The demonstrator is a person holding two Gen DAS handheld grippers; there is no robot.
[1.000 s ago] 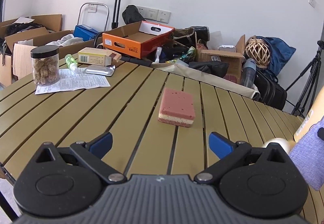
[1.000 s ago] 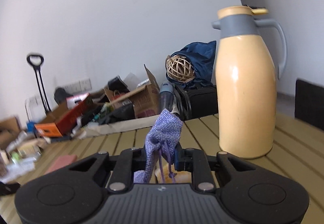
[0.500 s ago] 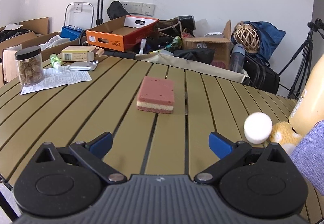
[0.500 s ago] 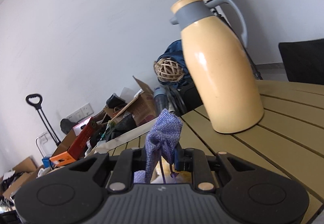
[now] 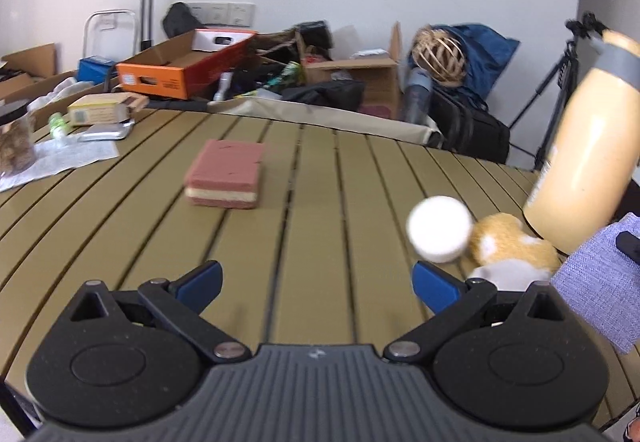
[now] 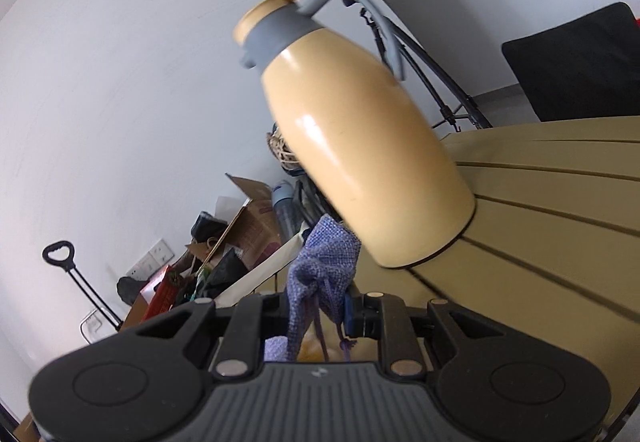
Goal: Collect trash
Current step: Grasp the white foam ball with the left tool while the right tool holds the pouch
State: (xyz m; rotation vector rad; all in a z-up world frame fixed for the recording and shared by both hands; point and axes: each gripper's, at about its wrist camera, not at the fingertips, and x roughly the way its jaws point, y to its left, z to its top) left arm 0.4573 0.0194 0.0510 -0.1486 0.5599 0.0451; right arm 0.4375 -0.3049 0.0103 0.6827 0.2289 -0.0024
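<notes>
My left gripper [image 5: 316,284] stands open low over the slatted olive table [image 5: 320,178], nothing between its blue pads. Ahead to its right lie a white round puck-like object [image 5: 439,228] and an orange and white plush toy [image 5: 510,248]. A pink and cream sponge [image 5: 226,173] rests further ahead on the left. My right gripper [image 6: 318,308] is shut on the neck of a purple woven drawstring bag [image 6: 324,262]; that bag [image 5: 600,282] also shows at the right edge of the left wrist view. The right wrist view is rolled steeply.
A tall yellow thermos jug [image 6: 360,154] with a grey collar stands on the table just beyond the bag. At the table's far left are a jar [image 5: 14,138], a printed sheet [image 5: 60,158], a small box [image 5: 104,108]. Cardboard boxes [image 5: 184,64], bags and a tripod [image 5: 560,82] clutter the floor behind.
The left gripper swung right: the sponge slid left in view and the white puck and plush toy came in. The right gripper rolled, so the jug now leans hard in its view.
</notes>
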